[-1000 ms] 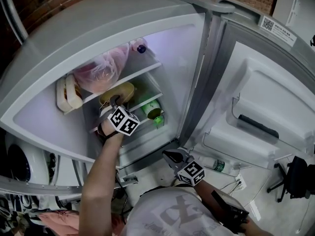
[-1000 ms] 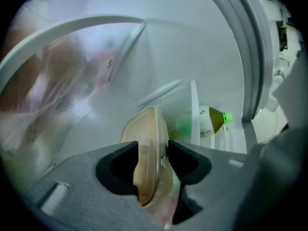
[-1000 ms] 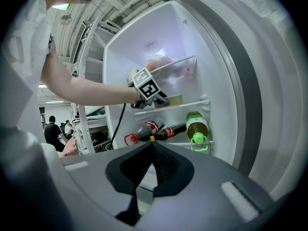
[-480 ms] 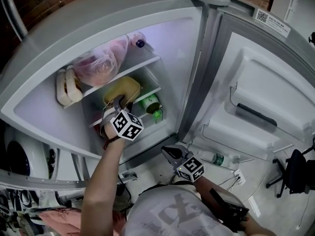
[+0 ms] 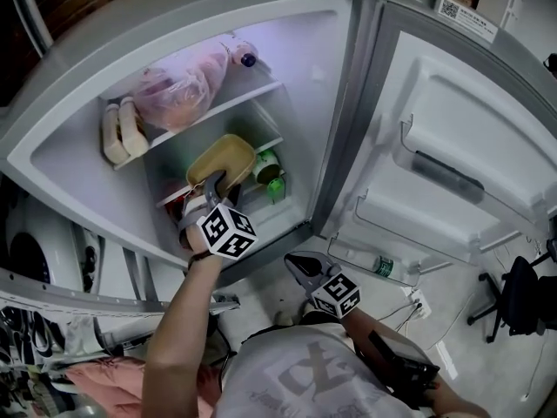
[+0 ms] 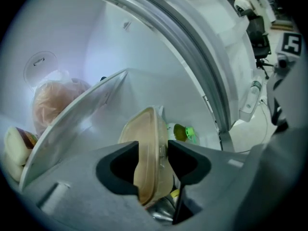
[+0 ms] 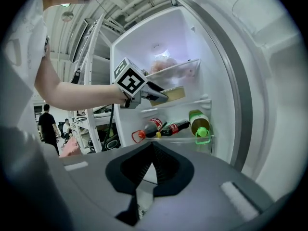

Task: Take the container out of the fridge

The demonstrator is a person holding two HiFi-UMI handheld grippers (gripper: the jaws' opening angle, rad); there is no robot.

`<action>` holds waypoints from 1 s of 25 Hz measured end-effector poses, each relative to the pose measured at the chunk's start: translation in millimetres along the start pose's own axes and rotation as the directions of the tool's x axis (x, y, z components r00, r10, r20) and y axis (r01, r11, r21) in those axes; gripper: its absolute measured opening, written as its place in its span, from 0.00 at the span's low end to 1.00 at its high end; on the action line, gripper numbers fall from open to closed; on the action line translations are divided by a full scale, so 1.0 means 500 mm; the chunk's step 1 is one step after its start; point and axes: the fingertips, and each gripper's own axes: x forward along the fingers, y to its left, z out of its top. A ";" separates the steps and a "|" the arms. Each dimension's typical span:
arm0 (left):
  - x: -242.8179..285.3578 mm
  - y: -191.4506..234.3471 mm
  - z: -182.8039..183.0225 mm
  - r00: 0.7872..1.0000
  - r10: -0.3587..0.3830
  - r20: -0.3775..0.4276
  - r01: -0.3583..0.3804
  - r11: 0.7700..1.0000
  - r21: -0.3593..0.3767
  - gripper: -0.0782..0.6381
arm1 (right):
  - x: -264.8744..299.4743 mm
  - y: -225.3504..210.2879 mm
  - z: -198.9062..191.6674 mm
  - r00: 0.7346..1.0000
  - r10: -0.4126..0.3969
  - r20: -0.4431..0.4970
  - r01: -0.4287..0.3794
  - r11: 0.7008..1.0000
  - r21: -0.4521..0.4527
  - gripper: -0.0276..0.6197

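Drawn farther out, tan shallow plastic container (image 5: 224, 154) is riding clamped in left gripper (image 5: 214, 184) beside green-capped bottle (image 5: 267, 165); right gripper (image 5: 298, 266) is hanging clenched.

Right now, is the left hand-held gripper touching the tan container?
Touching. The left gripper view shows the left hand-held gripper with its jaws pressed against both sides of the tan container, no gap.
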 end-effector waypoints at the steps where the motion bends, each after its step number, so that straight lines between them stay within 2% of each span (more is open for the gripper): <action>1: -0.009 -0.009 0.001 1.000 -0.002 0.003 0.002 1.000 0.005 0.38 | -0.004 0.004 -0.002 1.000 0.003 0.000 -0.003 1.000 -0.002 0.05; 9: -0.086 -0.078 0.004 1.000 -0.002 -0.003 0.002 1.000 0.005 0.38 | -0.041 0.002 -0.011 0.999 0.037 0.002 -0.037 0.999 -0.017 0.05; 25: -0.254 -0.236 -0.021 0.995 0.027 -0.098 -0.031 0.999 -0.040 0.38 | -0.148 0.015 -0.021 0.989 0.144 -0.015 -0.145 0.986 -0.082 0.05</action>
